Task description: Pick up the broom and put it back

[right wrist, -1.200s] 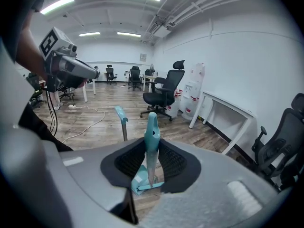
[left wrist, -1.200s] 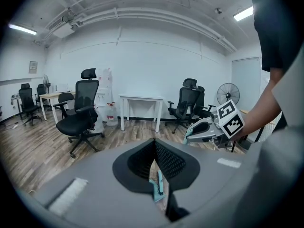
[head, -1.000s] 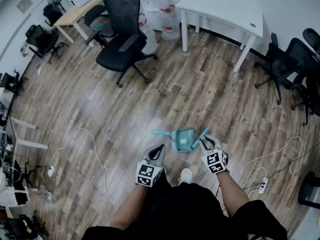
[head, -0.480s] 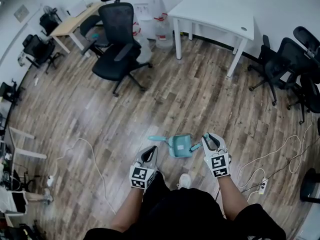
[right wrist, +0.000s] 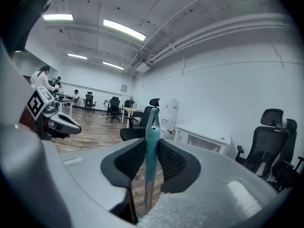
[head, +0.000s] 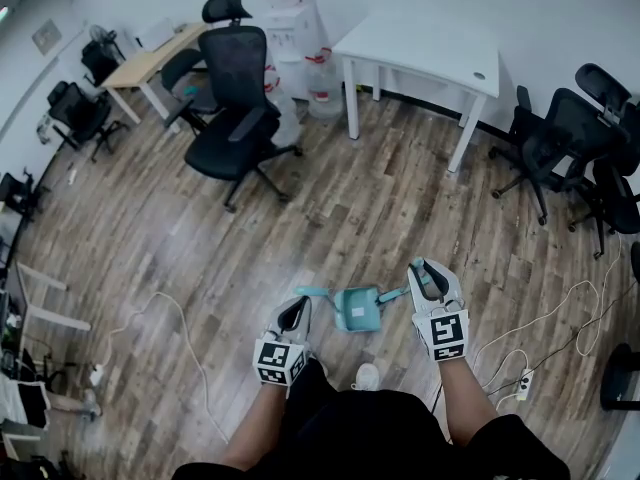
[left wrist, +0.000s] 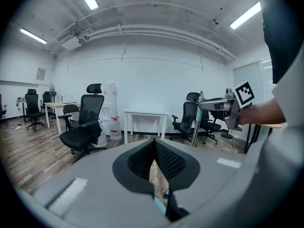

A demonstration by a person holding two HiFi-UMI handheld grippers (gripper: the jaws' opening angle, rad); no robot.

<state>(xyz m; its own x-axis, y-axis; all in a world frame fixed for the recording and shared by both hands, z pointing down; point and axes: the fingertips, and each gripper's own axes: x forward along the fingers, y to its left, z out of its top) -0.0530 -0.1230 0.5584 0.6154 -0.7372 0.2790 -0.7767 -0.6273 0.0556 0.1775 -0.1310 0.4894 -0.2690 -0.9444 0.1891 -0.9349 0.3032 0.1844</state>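
My right gripper (head: pixel 421 269) is shut on the teal handle of the broom (right wrist: pixel 152 129), which stands upright between its pads above a grey pole. In the head view that handle (head: pixel 395 294) slants down to a teal dustpan-shaped head (head: pixel 358 310) low between my two hands. A short teal stub (head: pixel 312 292) sticks out of the head to the left, close to my left gripper (head: pixel 297 306). That gripper's pads (left wrist: pixel 164 160) meet at the tips with nothing gripped. The left gripper view shows the right gripper (left wrist: pixel 204 104) holding the pole (left wrist: pixel 197 127).
A black office chair (head: pixel 235 108) stands ahead on the left, a white table (head: pixel 420 43) by the far wall, more chairs (head: pixel 560 138) at the right. White cables (head: pixel 545 318) and a power strip (head: pixel 522 376) lie on the wooden floor, and another cable (head: pixel 180 303) at the left.
My right gripper has risen with the teal handle in it. The left gripper has risen a little. The teal head stays between the two hands.
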